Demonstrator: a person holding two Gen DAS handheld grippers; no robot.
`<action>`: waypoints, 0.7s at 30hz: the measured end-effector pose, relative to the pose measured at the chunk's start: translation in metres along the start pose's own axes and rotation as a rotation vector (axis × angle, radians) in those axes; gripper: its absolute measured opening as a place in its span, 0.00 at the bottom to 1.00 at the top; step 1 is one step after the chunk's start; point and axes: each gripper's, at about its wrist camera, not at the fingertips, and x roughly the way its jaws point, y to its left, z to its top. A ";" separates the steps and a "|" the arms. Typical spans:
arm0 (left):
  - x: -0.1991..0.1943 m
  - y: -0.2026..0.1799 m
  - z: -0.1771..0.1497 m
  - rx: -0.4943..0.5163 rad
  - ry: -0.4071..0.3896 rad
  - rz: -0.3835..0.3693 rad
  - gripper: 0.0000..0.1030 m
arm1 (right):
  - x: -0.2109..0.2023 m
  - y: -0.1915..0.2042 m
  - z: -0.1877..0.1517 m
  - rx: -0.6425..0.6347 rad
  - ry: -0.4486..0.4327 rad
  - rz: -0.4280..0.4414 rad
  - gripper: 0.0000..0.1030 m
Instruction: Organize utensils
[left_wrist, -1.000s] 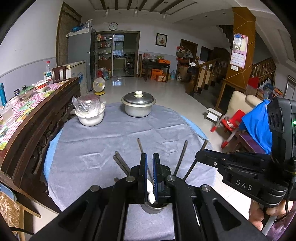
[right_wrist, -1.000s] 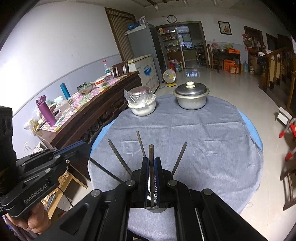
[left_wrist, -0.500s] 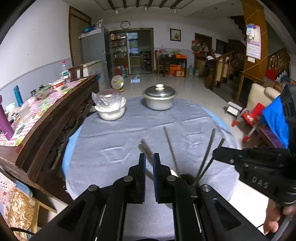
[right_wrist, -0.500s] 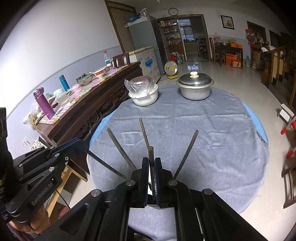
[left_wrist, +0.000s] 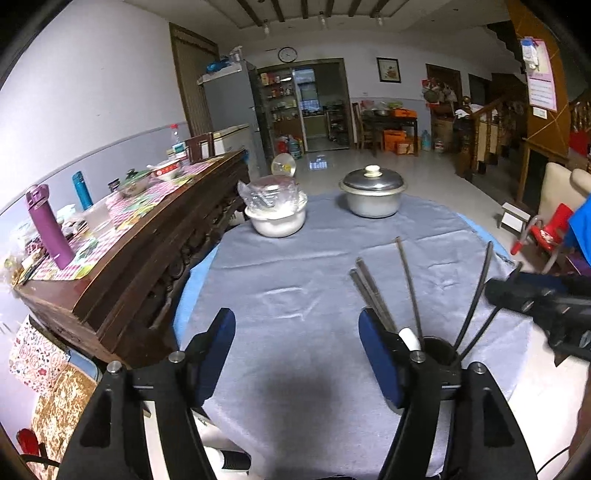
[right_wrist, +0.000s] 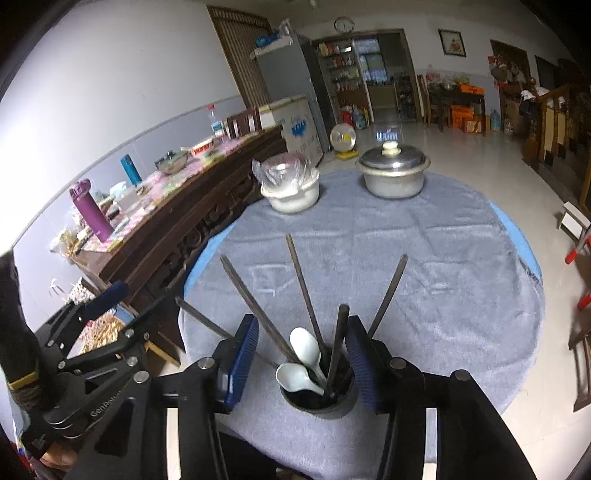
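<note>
Both my tongs have just been opening – left gripper (left_wrist: 297, 345) wide on nothing, right gripper (right_wrist: 301, 356) loose around the last chopstick (right_wrist: 337, 345), dropped into the holder (right_wrist: 319, 395) at lower centre – so next I back away.

In the left wrist view the right finger of the left gripper (left_wrist: 297, 345) covers most of the dark cup (left_wrist: 439, 349), so only part of its rim shows. Of the white spoon (left_wrist: 410, 338) only a short piece is seen. The right gripper (left_wrist: 546, 314) is cut off by the picture's edge. In the right wrist view the bottom of the cup (right_wrist: 319, 395) is too dark to read. The small things on the sideboard (right_wrist: 155, 221) are blurred.
</note>
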 end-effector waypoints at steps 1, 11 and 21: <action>0.001 0.003 -0.001 -0.005 0.007 0.004 0.72 | -0.002 -0.001 0.000 0.007 -0.011 0.002 0.51; 0.000 0.026 -0.006 -0.064 0.014 0.028 0.81 | -0.026 -0.020 -0.005 0.078 -0.072 0.015 0.51; -0.022 0.028 -0.010 -0.096 -0.019 0.088 0.84 | -0.049 -0.005 -0.022 0.056 -0.108 0.037 0.56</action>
